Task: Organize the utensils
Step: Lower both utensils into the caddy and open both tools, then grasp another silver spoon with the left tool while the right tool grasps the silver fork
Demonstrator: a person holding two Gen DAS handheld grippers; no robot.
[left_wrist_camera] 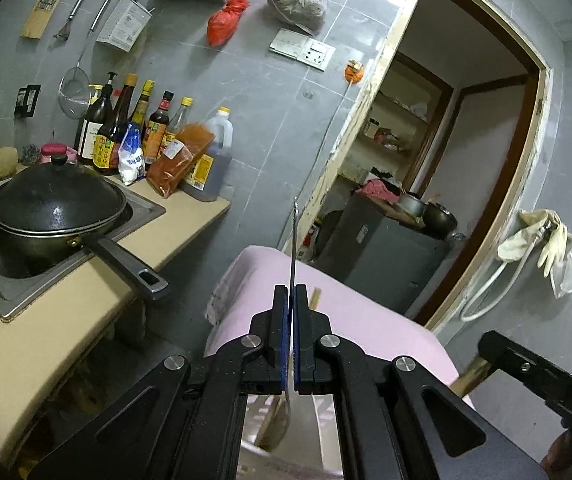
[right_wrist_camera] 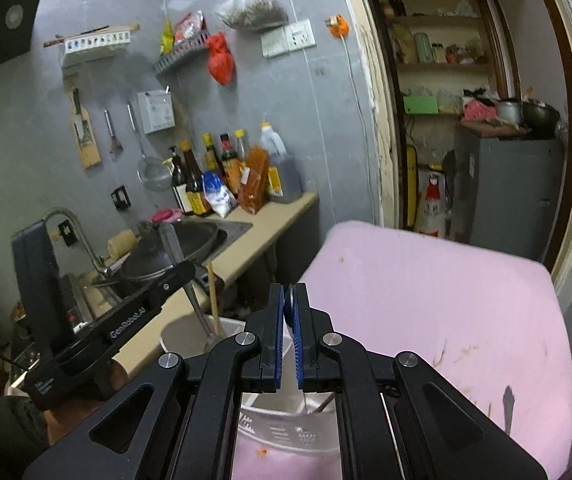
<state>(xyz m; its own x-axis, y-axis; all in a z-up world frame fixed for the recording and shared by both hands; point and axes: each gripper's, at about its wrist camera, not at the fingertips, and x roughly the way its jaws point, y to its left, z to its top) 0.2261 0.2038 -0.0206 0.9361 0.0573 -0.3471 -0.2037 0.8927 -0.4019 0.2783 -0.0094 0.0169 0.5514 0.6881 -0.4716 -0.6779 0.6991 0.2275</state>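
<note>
The left gripper (left_wrist_camera: 290,292) is pinching a metal spoon (left_wrist_camera: 293,240), its handle pointing up and away. The right gripper (right_wrist_camera: 289,294) is squeezing something thin I cannot name. Only the right view is showing the white cup (right_wrist_camera: 182,336), low and left, nearest the left gripper.

We see bare room over the pink table (right_wrist_camera: 426,300), out to its far edge. Left of it, the wok's handle (left_wrist_camera: 130,268) juts off the counter (left_wrist_camera: 46,320) into the gap, narrowing it.
</note>
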